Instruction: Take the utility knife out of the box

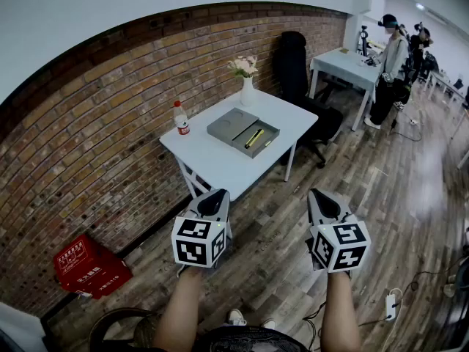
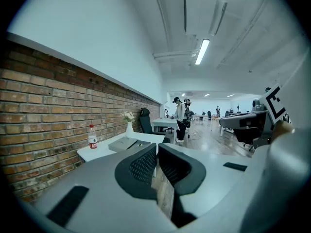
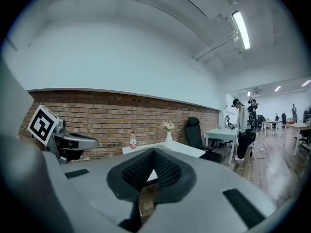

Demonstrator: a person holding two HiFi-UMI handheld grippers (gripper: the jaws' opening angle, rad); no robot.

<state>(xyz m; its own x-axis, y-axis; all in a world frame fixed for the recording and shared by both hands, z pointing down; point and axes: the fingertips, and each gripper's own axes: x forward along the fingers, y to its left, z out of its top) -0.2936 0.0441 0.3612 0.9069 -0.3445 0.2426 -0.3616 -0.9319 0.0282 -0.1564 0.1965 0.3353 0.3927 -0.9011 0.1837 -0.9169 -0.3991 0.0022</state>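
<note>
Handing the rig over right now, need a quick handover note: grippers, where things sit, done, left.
Left gripper: shut, empty, held over the floor short of the table.
Right gripper: shut, empty, beside it.
Box: open on the table, yellow utility knife inside.
Done: nothing yet.
Left: approach the table, open a gripper, grip the knife, lift it out.

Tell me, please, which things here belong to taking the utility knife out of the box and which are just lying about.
For the job: utility knife, box, left gripper, right gripper, both shut and empty.
Lying about: bottle, flower vase, red crate, office chair, power strip.
</note>
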